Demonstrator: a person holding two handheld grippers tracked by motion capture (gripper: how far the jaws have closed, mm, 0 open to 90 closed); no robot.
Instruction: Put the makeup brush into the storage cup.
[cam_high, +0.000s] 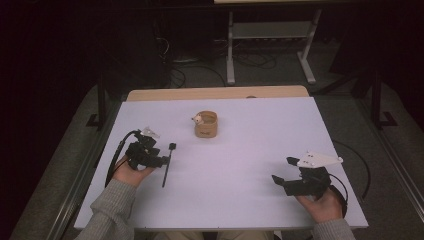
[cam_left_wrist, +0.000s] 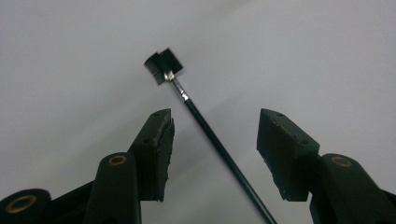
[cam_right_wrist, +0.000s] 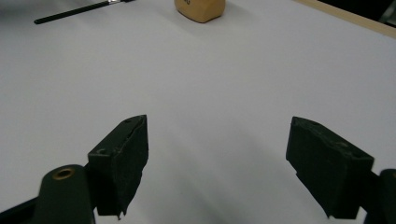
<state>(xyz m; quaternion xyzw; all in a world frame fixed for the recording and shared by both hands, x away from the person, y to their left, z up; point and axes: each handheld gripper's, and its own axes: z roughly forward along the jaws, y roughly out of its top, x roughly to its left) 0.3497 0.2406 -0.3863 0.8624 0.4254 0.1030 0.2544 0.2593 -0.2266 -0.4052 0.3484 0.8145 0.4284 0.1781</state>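
The thin black brush (cam_high: 167, 167) lies flat on the white counter (cam_high: 240, 165), its handle running between the left claw's (cam_left_wrist: 215, 140) parted jaws, untouched. At one o'clock from it stands a tan cup (cam_high: 206, 124); its small white contents are hard to make out. The right claw (cam_high: 286, 170) gapes empty at four o'clock, well apart.

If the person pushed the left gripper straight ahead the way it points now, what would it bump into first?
Most likely the thin black brush lying on the white table. In the left gripper view its handle runs between the open jaws of the left gripper, neither pad touching it, with its head just ahead. How high the jaws stand above it is unclear.
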